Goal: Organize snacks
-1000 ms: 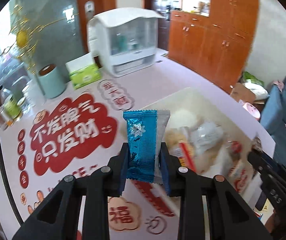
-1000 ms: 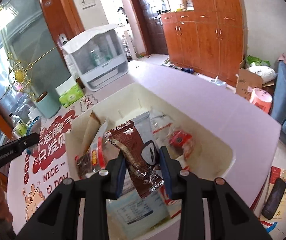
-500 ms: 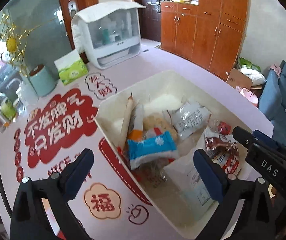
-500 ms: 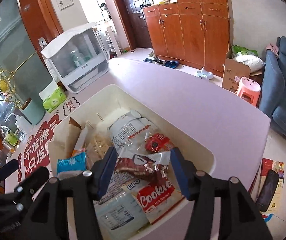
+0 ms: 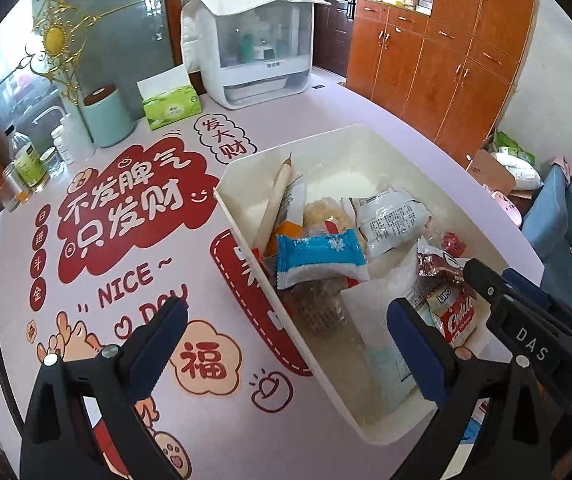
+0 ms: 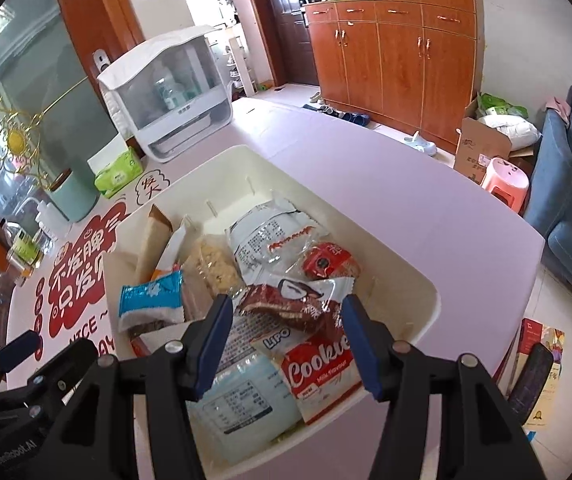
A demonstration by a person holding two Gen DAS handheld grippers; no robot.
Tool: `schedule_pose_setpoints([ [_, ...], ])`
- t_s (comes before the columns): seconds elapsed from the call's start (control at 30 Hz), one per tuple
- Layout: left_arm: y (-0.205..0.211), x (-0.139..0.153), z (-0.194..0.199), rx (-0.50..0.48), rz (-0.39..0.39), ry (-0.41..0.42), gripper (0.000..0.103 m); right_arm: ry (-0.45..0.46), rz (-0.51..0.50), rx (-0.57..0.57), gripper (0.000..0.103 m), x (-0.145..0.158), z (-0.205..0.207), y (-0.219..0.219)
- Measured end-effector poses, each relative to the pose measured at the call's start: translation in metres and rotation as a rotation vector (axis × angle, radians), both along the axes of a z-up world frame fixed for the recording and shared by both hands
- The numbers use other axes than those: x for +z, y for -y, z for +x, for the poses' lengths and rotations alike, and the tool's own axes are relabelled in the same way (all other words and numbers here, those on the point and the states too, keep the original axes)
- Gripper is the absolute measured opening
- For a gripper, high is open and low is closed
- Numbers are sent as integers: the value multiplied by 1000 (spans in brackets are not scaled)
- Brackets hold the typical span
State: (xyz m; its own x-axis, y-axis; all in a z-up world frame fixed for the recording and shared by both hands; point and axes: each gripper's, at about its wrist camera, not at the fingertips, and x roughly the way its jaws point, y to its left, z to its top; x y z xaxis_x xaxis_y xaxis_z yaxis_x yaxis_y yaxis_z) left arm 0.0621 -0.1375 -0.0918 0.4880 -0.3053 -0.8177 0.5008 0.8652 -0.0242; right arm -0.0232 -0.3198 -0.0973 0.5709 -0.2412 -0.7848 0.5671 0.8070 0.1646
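Two grippers hang over the cream bin (image 5: pixel 246 168) on the pink table (image 5: pixel 365 112), and I hold one in each hand. My left gripper (image 5: pixel 286 344) has its jaws spread wide with nothing between them; its left finger sits over the printed mat (image 5: pixel 126 216) outside the bin's near-left wall, its right finger over the bin's inside. My right gripper (image 6: pixel 286 340) also has its jaws apart, clamped on nothing, and it hovers above the bin's near end.

Inside the bin, the blue snack packet (image 5: pixel 319 258) lies flat on the pile against the left wall, clear of both grippers. From my right wrist camera, the brown wafer packet (image 6: pixel 297 300) lies loose on top of the pile near the bin's front, between my right fingers in the view but touched by neither pad. Just nearer than it, at the bin's front wall, is the red Cookies pack (image 6: pixel 321 372), and beside that a pale blue pouch (image 6: pixel 242 400). Toward the bin's middle lies a clear bag with printed text (image 6: pixel 274 236), with a small red-labelled snack (image 6: pixel 325 260) to its right.

Beyond the bin's far end stand a white cabinet box (image 5: pixel 254 40), a green tissue pack (image 5: pixel 170 104) and a mint canister (image 5: pixel 106 116).
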Motion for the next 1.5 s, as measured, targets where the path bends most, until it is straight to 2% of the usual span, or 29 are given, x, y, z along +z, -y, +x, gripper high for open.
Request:
schedule_pose_setpoints([
  [0.37,-21,30,-28,74,-36,68,100,13,-65,98,57,26,-5,-20],
  [0.63,-48,52,-49,238,-25,116,100,39,-101,247,57,46,-4,-34],
  [0.9,-66,70,-67,357,-26,154,101,76,-123,352,57,64,-9,-39],
  [1.33,-80,75,-79,501,-6,153,102,46,-122,516,57,83,-10,-53],
  [1.5,-81,72,-83,548,15,134,102,64,-148,537,57,94,-15,-59],
])
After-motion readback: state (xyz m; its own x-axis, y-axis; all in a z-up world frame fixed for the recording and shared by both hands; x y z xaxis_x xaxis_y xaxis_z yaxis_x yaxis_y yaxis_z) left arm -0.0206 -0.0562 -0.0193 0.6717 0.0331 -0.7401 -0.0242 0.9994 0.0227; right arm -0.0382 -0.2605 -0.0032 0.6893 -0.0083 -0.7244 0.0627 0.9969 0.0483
